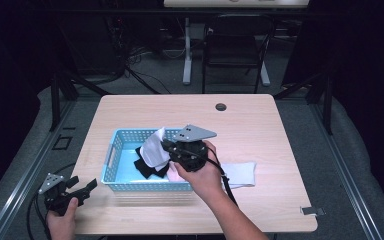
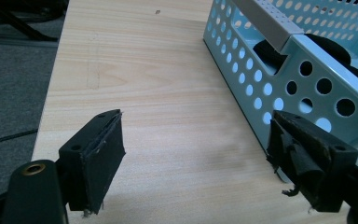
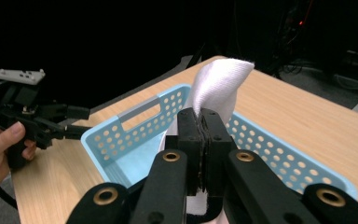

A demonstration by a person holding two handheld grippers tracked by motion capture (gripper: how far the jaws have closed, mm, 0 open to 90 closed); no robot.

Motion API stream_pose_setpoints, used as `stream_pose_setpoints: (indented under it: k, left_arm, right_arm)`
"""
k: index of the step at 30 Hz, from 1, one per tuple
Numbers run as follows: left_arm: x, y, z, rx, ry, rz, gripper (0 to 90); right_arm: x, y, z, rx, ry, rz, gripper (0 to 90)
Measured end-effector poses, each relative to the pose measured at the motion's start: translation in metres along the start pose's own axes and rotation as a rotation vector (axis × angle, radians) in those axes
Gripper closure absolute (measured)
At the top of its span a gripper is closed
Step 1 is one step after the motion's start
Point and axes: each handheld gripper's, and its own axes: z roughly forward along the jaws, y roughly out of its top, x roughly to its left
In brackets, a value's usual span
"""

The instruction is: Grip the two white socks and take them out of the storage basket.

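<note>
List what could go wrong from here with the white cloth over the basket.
1. The right gripper pinches the white cloth by a thin fold, so it might slip out before it settles.
2. The cloth hangs over the far rim of the blue basket and could end up draped outside.
3. The left gripper stands open beside the basket, not holding it, so a tug could shift it.

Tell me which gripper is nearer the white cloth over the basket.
Right. The right gripper is clamped on the white cloth above the blue basket; the left gripper sits open, off the basket's near left corner.
</note>
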Motion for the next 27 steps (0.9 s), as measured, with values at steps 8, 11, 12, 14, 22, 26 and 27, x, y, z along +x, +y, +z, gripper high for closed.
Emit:
stream_pose_setpoints:
  k: [8,11,12,14,22,26,27]
  left_arm:
    - [0.000,0.000,0.000,0.002,0.001,0.001,18.6]
    - [0.000,0.000,0.000,0.003,0.002,0.002,18.6]
    - [0.000,0.000,0.000,0.003,0.002,0.003,18.6]
    - [0.000,0.000,0.000,0.004,0.002,0.003,18.6]
    - [0.000,-0.001,0.000,0.006,0.006,0.003,18.6]
    - [0.000,-0.001,0.000,0.007,0.007,0.004,18.6]
    - [0.000,-0.001,0.000,0.008,0.007,0.004,18.6]
  right_arm:
    - [-0.009,0.000,-0.034,-0.062,-0.040,0.013,88.7]
    - [-0.014,-0.004,-0.045,-0.073,-0.063,0.020,88.7]
    - [-0.017,-0.005,-0.050,-0.079,-0.076,0.023,88.7]
    - [-0.021,-0.008,-0.057,-0.085,-0.088,0.032,88.7]
    - [-0.034,-0.018,-0.082,-0.093,-0.138,0.049,88.8]
    - [-0.039,-0.023,-0.091,-0.089,-0.155,0.060,88.8]
    - [-0.039,-0.025,-0.093,-0.088,-0.159,0.061,88.8]
